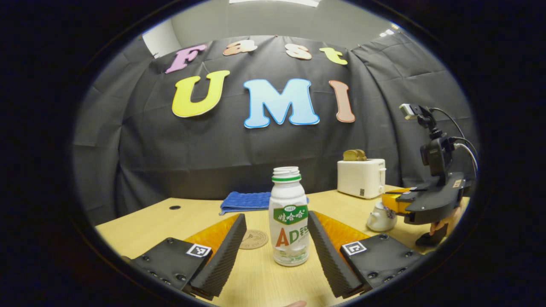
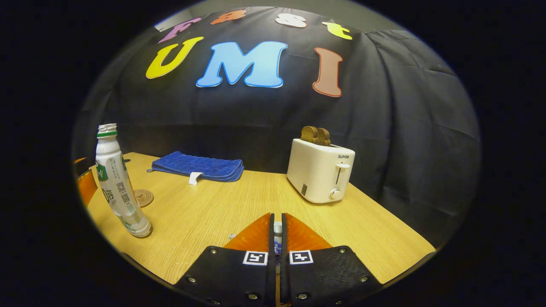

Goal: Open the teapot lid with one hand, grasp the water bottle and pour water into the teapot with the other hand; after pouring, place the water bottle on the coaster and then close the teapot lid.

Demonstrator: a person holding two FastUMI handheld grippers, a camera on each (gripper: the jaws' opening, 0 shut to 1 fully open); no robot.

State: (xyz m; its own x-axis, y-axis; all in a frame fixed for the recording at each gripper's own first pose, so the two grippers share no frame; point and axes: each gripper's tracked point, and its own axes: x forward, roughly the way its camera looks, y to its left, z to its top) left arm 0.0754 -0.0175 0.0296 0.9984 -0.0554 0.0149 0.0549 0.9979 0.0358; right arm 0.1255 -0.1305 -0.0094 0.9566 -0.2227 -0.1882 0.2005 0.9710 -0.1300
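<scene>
Left gripper (image 1: 276, 238) stands released, its ribbed pads (image 1: 222, 260) flanking the water bottle (image 1: 288, 217) without touching it, while the right gripper (image 2: 276, 238) is clenched on something small, probably the teapot's lid knob. That bottle stands upright on the table (image 1: 149, 226), long axis vertical, uncapped mouth up; it looks light, smooth plastic, likely slippery and squeezable, so mid-body at the label suits best. Beyond lie the coaster (image 1: 254, 238) and, off right, the teapot (image 1: 381, 216).
</scene>
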